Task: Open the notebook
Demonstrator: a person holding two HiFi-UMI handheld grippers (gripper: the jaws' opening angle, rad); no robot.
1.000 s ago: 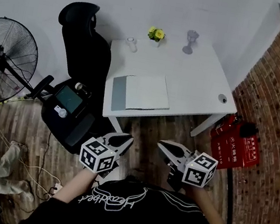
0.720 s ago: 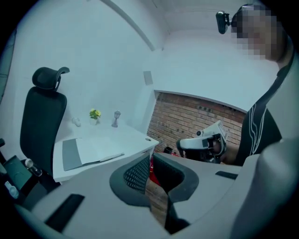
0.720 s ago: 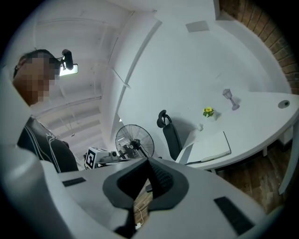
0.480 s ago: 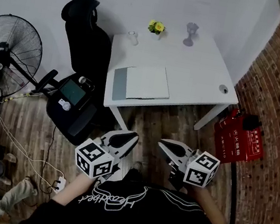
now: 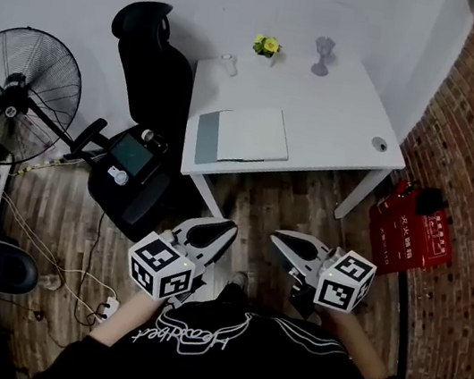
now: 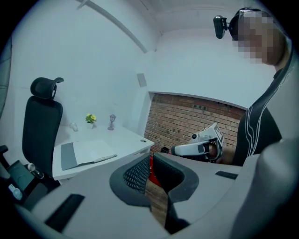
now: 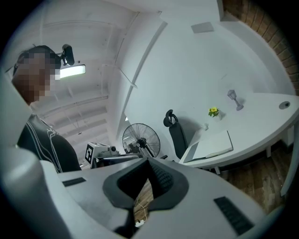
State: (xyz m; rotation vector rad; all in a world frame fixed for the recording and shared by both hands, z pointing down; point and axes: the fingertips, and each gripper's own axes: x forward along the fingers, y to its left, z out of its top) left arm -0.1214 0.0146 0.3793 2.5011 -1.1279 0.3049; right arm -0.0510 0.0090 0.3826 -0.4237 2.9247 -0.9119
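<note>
Hovering left claw (image 5: 223, 228), right claw (image 5: 282, 238), seemingly shut

Well ahead of the fingers of left gripper (image 5: 223, 229) and right gripper (image 5: 281, 239) - table (image 5: 338, 129), bare floor between. On it, nearest the fingertips, toward its left edge: notebook (image 5: 242, 135), flat. Beyond that, along the far edge, left to right: cup (image 5: 230, 65), flower pot (image 5: 265, 46), goblet (image 5: 322, 56). Left of the left fingers - chair (image 5: 154, 70) beside the table, fan (image 5: 17, 95) farther out. Right of the right fingers, on the floor: case (image 5: 410, 237).
</note>
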